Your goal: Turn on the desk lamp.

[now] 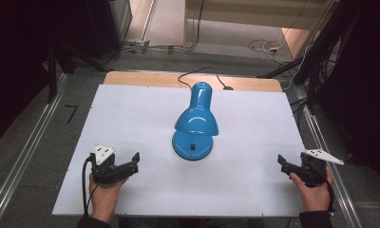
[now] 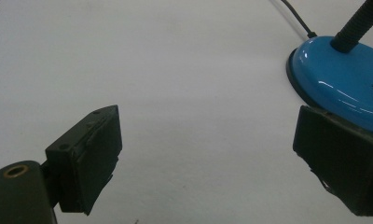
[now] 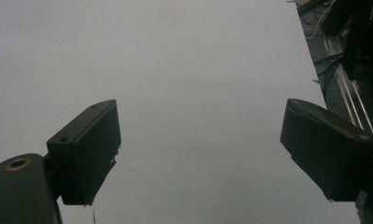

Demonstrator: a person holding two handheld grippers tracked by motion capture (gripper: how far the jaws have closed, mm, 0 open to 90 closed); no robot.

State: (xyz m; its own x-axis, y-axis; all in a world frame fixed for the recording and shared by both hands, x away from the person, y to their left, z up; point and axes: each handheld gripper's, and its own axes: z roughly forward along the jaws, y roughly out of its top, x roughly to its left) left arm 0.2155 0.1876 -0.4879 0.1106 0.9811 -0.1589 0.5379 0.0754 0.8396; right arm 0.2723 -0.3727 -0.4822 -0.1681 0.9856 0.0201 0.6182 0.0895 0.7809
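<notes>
A: Blue lamp (image 1: 194, 127) stands mid-counter (image 1: 131, 109), shade bowed over its base.
B: Why the flanking?
A: Left hand-held gripper (image 1: 129, 165) and right hand-held gripper (image 1: 285, 164) rest wide apart, empty, probably poised to approach.

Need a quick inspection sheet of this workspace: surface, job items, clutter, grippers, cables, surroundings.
Surface: white board on a wooden table whose far edge shows beyond it; bare apart from the lamp.
Job's things: blue desk lamp at mid-board, shade bent down over its round base; black flexible neck seen in the left gripper view.
Clutter: nothing seen.
Grippers: left gripper and right gripper near the board's front corners, jaws wide apart, holding nothing, both clear of the lamp.
Cables: lamp cord loops off the far edge; each gripper trails its own cable; loose wires on the floor beyond.
Surroundings: metal floor rails either side, dark stands, grey floor.
</notes>
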